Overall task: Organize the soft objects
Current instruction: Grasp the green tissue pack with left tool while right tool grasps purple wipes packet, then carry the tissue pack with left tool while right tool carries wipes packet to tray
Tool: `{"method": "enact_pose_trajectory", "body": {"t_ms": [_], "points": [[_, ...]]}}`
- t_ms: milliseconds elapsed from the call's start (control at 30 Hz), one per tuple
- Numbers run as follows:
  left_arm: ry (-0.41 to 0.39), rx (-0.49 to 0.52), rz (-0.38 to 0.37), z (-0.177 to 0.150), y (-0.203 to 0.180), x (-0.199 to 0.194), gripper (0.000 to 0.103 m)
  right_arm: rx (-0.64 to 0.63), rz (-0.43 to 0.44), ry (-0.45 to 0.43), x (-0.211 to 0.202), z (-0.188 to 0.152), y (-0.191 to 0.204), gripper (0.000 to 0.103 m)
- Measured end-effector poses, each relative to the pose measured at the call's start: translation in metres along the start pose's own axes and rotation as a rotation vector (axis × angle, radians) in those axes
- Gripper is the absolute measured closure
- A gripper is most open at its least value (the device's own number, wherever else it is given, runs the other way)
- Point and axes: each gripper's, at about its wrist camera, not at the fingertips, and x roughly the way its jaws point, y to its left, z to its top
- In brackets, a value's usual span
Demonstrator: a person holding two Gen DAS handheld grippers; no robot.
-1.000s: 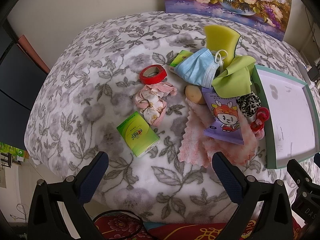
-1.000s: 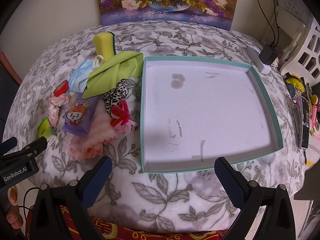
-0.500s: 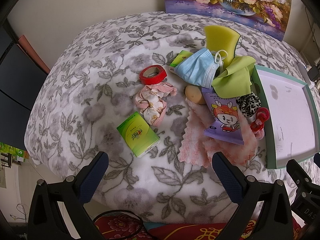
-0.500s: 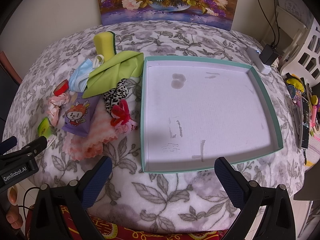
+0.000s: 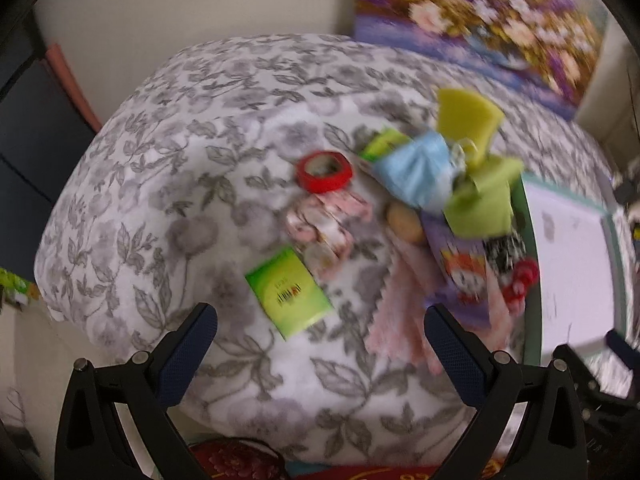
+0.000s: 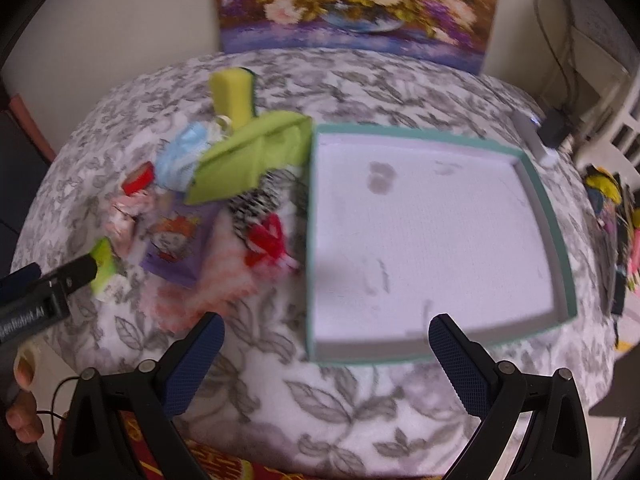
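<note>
One teal tray (image 6: 556, 240), empty, right side of floral cloth (image 5: 160, 200); soft pile just left of it: one blue mask (image 5: 416, 172), one green cloth (image 6: 248, 156), one yellow sponge (image 5: 468, 116), one pink towel (image 5: 400, 320), one purple pack (image 6: 176, 240). Left gripper (image 5: 320, 340) and right gripper (image 6: 326, 340) hover, jaws wide apart, empty. Only left view shows green tissue pack (image 5: 290, 292) fully; red tape roll (image 5: 324, 170).

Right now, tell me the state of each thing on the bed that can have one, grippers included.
left gripper: open, holding nothing.
right gripper: open, holding nothing.
teal tray: nothing in it, stained floor.
green tissue pack: lying flat, apart from the pile.
red tape roll: lying flat.
blue face mask: crumpled in the pile.
green cloth: folded, draped over the pile.
</note>
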Motion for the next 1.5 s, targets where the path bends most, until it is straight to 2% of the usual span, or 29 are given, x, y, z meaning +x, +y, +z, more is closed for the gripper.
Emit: {"method": "enact_pose_trajectory", "body": {"t_ms": [233,333,400,567,733,933,1033,1200,1300,1400,1500], "points": [[-0.013,-0.118,-0.034,0.024,0.039,0.009,0.0,0.056,0.117,-0.003,0.015,0.024,0.012,0.0],[-0.021,-0.16,-0.036,0.025,0.05,0.017,0.0,0.065,0.136,0.01,0.024,0.032,0.02,0.0],[-0.012,-0.165,-0.04,0.023,0.053,0.025,0.0,0.052,0.137,0.018,0.028,0.036,0.028,0.0],[0.065,-0.186,-0.054,0.019,0.054,0.048,0.0,0.01,0.157,0.037,0.039,0.042,0.05,0.0],[0.093,-0.178,-0.002,0.017,0.053,0.061,0.0,-0.007,0.166,0.051,0.051,0.048,0.067,0.0],[0.128,-0.197,-0.018,0.013,0.057,0.076,0.001,-0.019,0.18,0.061,0.06,0.054,0.081,0.011],[0.139,-0.191,-0.02,0.011,0.055,0.081,0.006,-0.029,0.175,0.08,0.068,0.054,0.086,0.022],[0.149,-0.176,-0.029,0.007,0.052,0.089,0.027,-0.03,0.194,0.125,0.081,0.051,0.089,0.044],[0.147,-0.176,-0.075,0.004,0.047,0.093,0.04,-0.033,0.195,0.128,0.082,0.05,0.091,0.047],[0.138,-0.157,-0.093,0.002,0.041,0.092,0.041,-0.037,0.196,0.133,0.084,0.05,0.092,0.048],[0.133,-0.144,-0.078,0.002,0.035,0.091,0.042,-0.035,0.198,0.141,0.088,0.048,0.092,0.048]]}}
